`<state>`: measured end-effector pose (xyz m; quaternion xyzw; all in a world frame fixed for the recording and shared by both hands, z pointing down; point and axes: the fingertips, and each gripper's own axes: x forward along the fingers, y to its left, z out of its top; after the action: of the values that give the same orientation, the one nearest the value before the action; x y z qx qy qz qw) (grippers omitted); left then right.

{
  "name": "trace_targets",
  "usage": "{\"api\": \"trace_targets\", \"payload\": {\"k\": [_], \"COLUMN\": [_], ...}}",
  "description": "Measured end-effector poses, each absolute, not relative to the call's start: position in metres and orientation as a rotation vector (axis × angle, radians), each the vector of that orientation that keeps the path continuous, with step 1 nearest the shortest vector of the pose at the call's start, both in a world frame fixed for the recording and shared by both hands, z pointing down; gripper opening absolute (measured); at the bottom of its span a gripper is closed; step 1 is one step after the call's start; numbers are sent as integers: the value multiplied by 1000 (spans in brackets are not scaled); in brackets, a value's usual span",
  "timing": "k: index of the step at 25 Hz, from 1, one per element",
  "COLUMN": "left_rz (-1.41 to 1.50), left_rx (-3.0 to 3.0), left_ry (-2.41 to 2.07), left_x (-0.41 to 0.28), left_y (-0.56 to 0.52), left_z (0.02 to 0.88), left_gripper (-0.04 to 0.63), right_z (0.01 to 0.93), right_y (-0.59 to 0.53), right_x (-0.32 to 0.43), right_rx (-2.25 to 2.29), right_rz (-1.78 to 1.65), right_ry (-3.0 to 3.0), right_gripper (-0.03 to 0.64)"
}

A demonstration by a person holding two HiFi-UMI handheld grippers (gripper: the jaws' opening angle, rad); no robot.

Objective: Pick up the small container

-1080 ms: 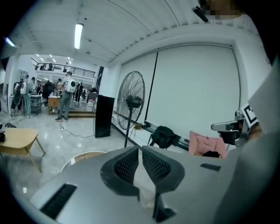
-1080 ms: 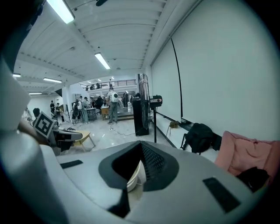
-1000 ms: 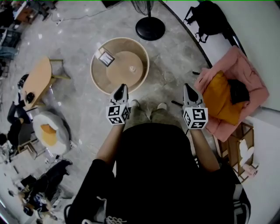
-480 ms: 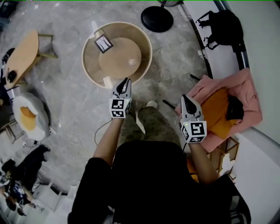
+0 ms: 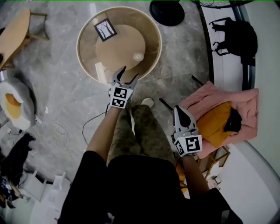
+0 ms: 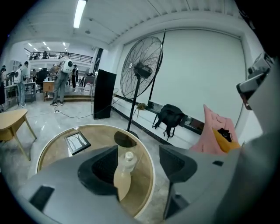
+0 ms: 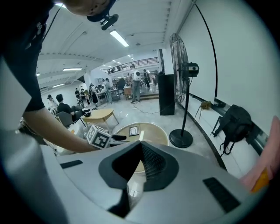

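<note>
The small container is a clear bottle with a white cap. It stands upright on the round wood-and-glass table at the top of the head view. My left gripper hangs over the table's near edge, short of the bottle. Its jaws have just been opening and stand open, with nothing between them. In the left gripper view the bottle shows ahead through the gap, beyond the left gripper. My right gripper is shut and empty, low at the right, away from the table. Its jaws meet in the right gripper view.
A framed picture lies on the table's far side. A fan's black base stands beyond the table. A pink seat with an orange cushion is beside my right gripper. A black backpack lies by the wall. Cables trail on the floor.
Both grippers have come down. The left one reached the table's near edge and its jaws opened. The right one sank to the right, beside the pink seat, still shut.
</note>
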<state>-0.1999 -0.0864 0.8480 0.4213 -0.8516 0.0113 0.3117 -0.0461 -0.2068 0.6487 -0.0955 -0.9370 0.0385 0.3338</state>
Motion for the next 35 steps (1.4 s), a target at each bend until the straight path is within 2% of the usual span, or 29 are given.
{"api": "trace_targets", "payload": {"k": [7, 14, 35], "left_rz": [75, 241, 360], "left_rx": [1144, 1274, 1274], "left_ry": [-2219, -2187, -2166], "left_x": [-249, -250, -278], "left_y": [-103, -138, -174], "left_z": [951, 1021, 1085], "left_gripper": [321, 354, 359], "right_z": [725, 790, 851], "right_y": [-172, -188, -200], "right_x": [-53, -63, -46], "right_rx": [-274, -228, -110], "right_rz": [160, 163, 225], "right_ry": [-2383, -2371, -2307], "right_gripper": [21, 21, 21]}}
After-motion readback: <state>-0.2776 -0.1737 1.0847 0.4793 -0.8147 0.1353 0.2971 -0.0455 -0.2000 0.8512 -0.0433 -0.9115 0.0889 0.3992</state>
